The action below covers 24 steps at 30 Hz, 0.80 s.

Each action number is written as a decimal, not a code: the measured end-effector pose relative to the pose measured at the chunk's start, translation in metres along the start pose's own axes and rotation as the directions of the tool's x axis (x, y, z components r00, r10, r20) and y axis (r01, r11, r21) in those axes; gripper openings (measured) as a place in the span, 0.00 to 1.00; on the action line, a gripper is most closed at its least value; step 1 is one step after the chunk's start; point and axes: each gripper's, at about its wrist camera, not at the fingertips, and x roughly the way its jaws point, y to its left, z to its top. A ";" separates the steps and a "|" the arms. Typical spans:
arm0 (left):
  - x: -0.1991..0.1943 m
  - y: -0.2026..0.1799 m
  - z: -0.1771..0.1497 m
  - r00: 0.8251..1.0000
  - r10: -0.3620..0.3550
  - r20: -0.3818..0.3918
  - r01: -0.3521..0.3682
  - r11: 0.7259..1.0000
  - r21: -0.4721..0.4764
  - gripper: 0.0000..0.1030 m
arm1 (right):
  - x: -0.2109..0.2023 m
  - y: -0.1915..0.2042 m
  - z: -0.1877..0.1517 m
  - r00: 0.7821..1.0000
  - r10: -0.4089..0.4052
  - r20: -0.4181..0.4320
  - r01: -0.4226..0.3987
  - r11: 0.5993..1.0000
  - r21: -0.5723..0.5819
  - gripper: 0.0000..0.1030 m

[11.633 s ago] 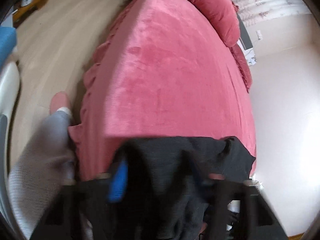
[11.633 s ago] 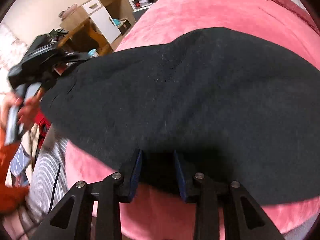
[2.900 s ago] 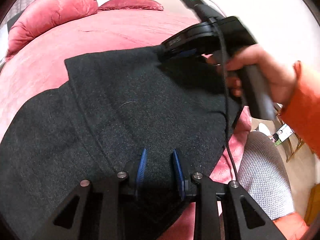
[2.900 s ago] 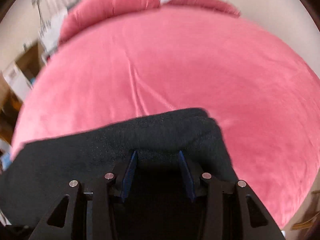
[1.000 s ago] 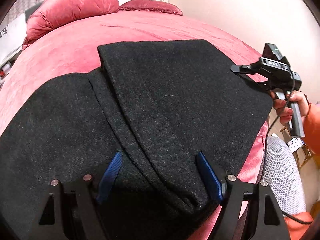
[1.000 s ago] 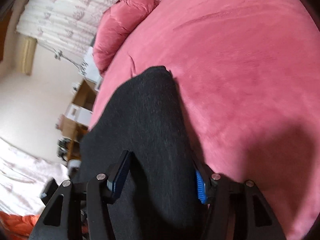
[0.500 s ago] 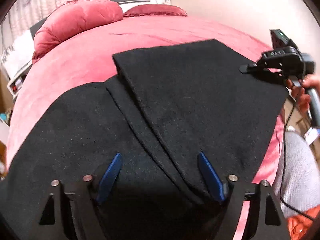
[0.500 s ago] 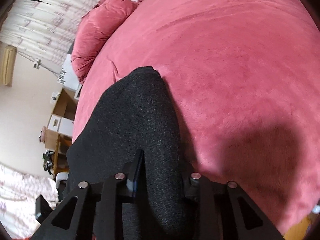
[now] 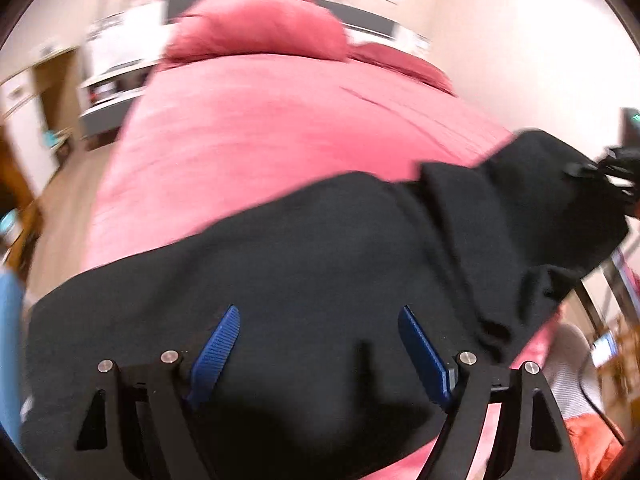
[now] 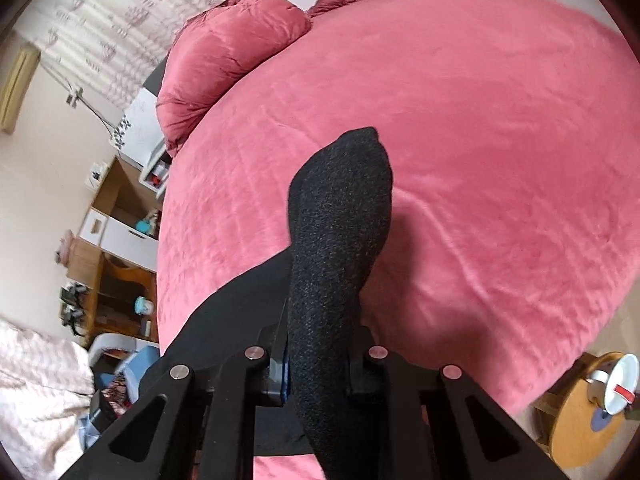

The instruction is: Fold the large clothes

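A large black knit garment (image 9: 320,248) lies across the near end of a pink bed (image 9: 280,120). My left gripper (image 9: 320,340) is open just above the cloth, its blue pads (image 9: 218,344) wide apart. My right gripper (image 10: 320,364) is shut on a fold of the black garment (image 10: 340,220), which rises between the fingers and stands lifted off the bed (image 10: 480,160). The right gripper also shows at the right edge of the left wrist view (image 9: 616,176), holding the garment's far corner.
Pink pillows (image 10: 224,52) lie at the head of the bed. Wooden shelves and a desk (image 10: 112,264) stand to the left. A round wooden stool with a cup (image 10: 596,408) stands at the bed's right. My grey-trousered knee (image 9: 572,364) is near the bed edge.
My right gripper has shut on the folded edge and lifted it, bunching the cloth. My left gripper has swung left, staying open; the neat fold has become rumpled.
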 end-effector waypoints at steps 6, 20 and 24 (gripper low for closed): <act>-0.032 0.072 -0.023 0.996 0.085 0.035 -0.078 0.980 -0.186 0.80 | -0.017 0.101 -0.031 0.997 -0.027 0.066 0.036 0.989 -0.147 0.16; -0.052 0.171 -0.035 0.973 0.205 0.102 -0.139 0.885 -0.445 0.88 | 0.081 0.334 -0.196 0.997 -0.065 0.041 0.076 0.791 -0.607 0.23; -0.048 0.209 -0.051 0.978 0.199 0.067 -0.121 0.794 -0.595 0.88 | 0.162 0.354 -0.259 0.967 -0.027 -0.253 -0.161 0.703 -0.692 0.25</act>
